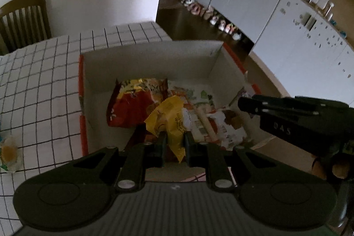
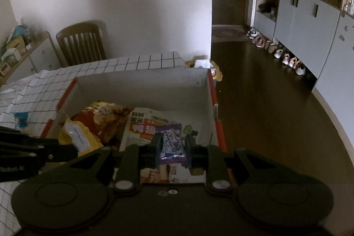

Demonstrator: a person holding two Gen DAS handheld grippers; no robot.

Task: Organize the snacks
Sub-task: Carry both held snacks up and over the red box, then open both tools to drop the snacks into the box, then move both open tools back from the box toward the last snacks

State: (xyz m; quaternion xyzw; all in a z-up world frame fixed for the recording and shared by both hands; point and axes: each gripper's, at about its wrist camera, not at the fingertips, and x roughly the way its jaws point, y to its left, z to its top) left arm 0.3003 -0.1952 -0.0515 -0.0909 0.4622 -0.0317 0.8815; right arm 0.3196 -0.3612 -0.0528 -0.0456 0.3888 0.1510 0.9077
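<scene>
Above the white cardboard box (image 1: 154, 59), a yellow snack packet (image 1: 171, 118) is clamped by the left gripper (image 1: 174, 143), a purple wrapper (image 2: 171, 143) by the right gripper (image 2: 172, 147).

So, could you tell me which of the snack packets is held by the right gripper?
The small purple packet, pinched in the right gripper over the box. The left gripper holds a yellow packet; the large red bag lies loose inside.

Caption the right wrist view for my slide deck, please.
Right gripper holds a purple snack packet above the open cardboard box of snacks.
</scene>
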